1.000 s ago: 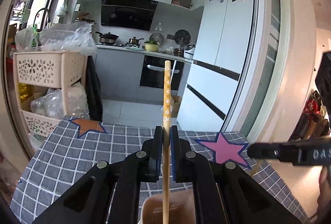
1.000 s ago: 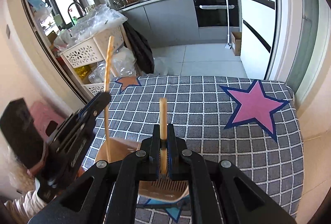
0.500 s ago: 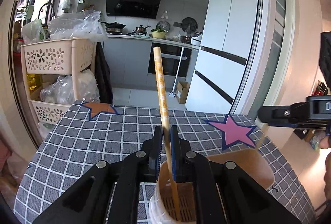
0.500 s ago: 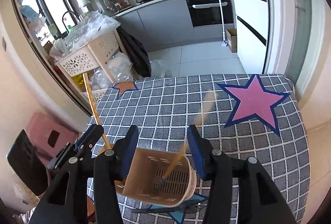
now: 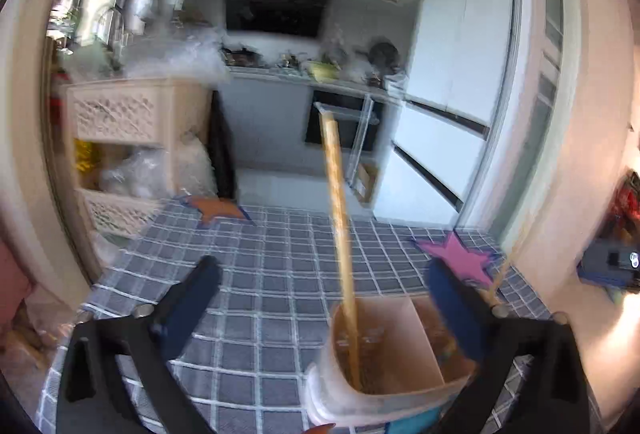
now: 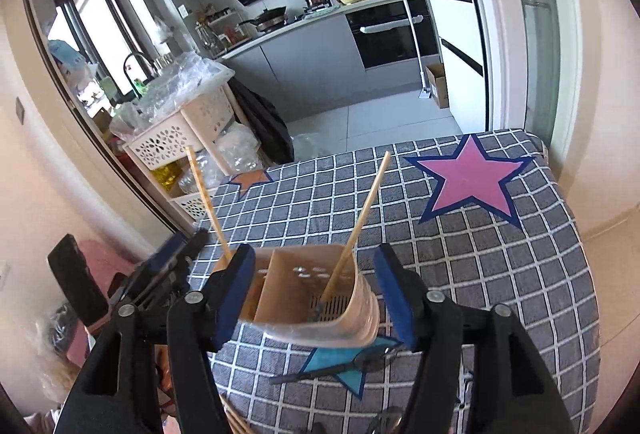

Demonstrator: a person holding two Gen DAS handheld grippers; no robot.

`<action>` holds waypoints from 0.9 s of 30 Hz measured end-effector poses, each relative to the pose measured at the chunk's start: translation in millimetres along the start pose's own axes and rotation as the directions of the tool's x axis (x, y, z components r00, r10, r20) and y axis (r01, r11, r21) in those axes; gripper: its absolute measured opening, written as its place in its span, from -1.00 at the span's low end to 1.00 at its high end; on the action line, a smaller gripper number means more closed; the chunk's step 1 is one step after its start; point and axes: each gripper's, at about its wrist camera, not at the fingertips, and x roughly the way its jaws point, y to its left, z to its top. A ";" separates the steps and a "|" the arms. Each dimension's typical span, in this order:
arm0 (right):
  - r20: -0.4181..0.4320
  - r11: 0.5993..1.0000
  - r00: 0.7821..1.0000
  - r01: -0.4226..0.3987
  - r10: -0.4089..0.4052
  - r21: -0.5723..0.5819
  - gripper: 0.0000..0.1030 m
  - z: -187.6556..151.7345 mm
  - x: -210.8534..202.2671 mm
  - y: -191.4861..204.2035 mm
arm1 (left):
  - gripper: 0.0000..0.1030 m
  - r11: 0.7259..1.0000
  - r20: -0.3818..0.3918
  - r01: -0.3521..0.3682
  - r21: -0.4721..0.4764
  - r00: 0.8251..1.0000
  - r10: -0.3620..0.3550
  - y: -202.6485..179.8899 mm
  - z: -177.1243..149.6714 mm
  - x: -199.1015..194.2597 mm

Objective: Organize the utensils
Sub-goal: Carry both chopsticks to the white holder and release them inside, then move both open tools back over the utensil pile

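Observation:
A beige two-compartment utensil holder (image 6: 304, 294) stands near the front edge of the checked table (image 6: 480, 274); it also shows in the left wrist view (image 5: 384, 366). One wooden chopstick (image 6: 362, 218) leans in its right compartment, another chopstick (image 6: 208, 201) in its left one (image 5: 340, 234). My right gripper (image 6: 316, 294) is open, its fingers astride the holder. My left gripper (image 5: 320, 310) is open and empty, the chopstick standing free between its fingers. A dark spoon (image 6: 340, 368) lies on a blue star just in front of the holder.
A pink star (image 6: 470, 179) and an orange star (image 6: 250, 179) mark the tablecloth. A beige storage rack (image 6: 176, 137) stands beyond the table's left edge. More chopsticks (image 6: 236, 420) lie at the near edge. The kitchen is behind.
My left gripper has opened and let its chopstick stand in the holder. My right gripper, which released its chopstick half a second ago, stays open around the holder.

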 end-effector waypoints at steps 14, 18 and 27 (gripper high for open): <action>-0.103 0.992 0.994 -0.024 0.037 0.123 1.00 -89.9 -20.2 -26.4 | 1.00 0.998 -0.227 0.019 0.062 0.974 -0.005 15.0 -55.5 -69.6; -0.187 0.989 0.982 0.045 -0.018 0.143 1.00 -124.6 -16.6 -35.4 | 1.00 0.994 -0.336 0.039 0.105 0.942 -0.001 11.9 -95.7 -77.8; -0.312 0.972 0.949 0.114 -0.045 0.205 1.00 -179.6 -9.1 -54.1 | 1.00 0.996 -0.500 0.019 0.090 0.866 0.028 10.9 -160.0 -93.7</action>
